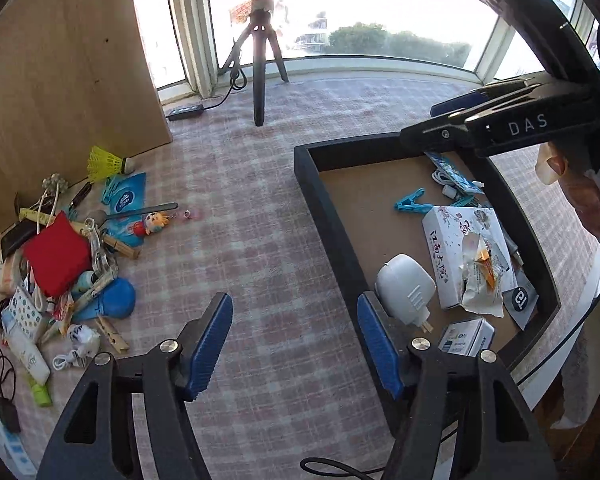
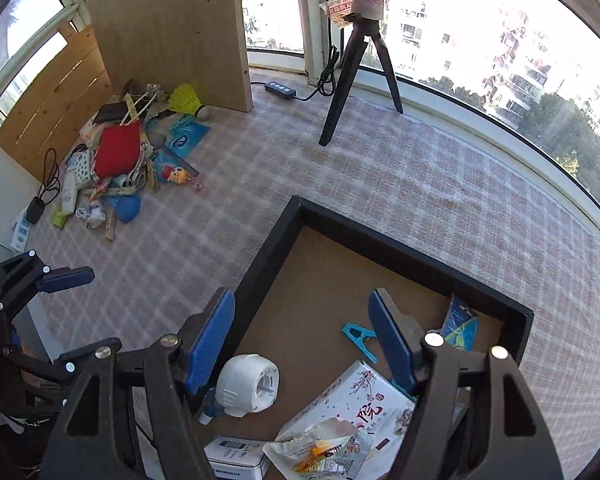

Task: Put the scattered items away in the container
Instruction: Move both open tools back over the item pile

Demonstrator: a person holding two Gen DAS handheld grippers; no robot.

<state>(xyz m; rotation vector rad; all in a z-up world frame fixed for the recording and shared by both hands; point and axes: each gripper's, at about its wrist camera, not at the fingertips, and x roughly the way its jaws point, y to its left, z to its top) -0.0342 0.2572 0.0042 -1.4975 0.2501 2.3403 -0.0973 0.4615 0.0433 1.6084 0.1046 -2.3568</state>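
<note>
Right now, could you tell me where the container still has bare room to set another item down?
The container is bare across its far half, between the far walls and the blue clip. The near half is crowded: white box, white reel, torn wrapper, tin.

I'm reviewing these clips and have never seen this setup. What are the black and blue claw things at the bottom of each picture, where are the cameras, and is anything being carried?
No robot here: a person holds a two-finger tool in each hand, each with a fisheye camera looking along its jaws. One picture looks past the left gripper, the other past the right gripper. Both stand open and hold nothing. On the checked cloth sits a black tray already holding a white box and a blue clip. The pile of clutter waits beside the wooden board.
</note>
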